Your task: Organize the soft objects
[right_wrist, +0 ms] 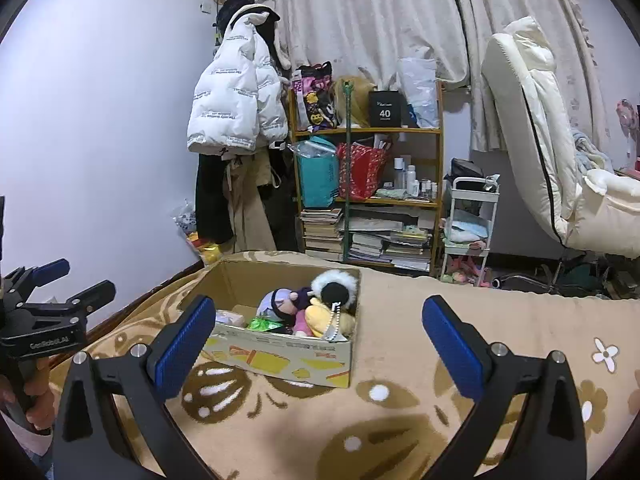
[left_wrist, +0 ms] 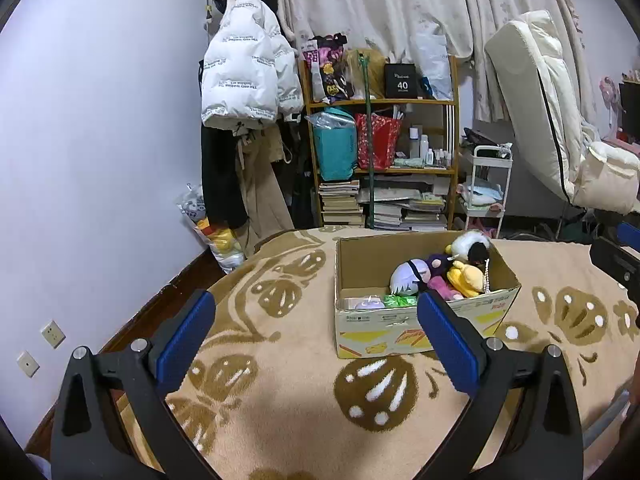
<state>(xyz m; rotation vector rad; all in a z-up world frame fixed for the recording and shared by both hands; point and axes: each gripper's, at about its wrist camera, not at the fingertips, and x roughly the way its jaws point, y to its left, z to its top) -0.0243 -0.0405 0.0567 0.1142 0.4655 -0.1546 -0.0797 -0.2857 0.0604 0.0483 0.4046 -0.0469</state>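
A cardboard box (left_wrist: 372, 340) stands on a beige blanket with brown butterfly patterns (left_wrist: 280, 400). It holds several plush toys: a white-haired doll (left_wrist: 406, 278), a purple one, a yellow one (left_wrist: 466, 276) and a black-and-white fluffy one (left_wrist: 472, 246). My left gripper (left_wrist: 316, 336) is open and empty, in front of the box. My right gripper (right_wrist: 320, 338) is open and empty, also in front of the box (right_wrist: 280, 360), whose toys (right_wrist: 316, 308) lie at its right end. The left gripper also shows at the left edge of the right wrist view (right_wrist: 60, 284).
A wooden shelf (left_wrist: 380, 102) with bags, books and bottles stands behind the bed. Coats (left_wrist: 244, 76) hang on the left wall. A white cart (left_wrist: 486, 184) and a cream recliner chair (left_wrist: 560, 140) stand at the right. A plastic bag of toys (left_wrist: 216, 236) lies on the floor.
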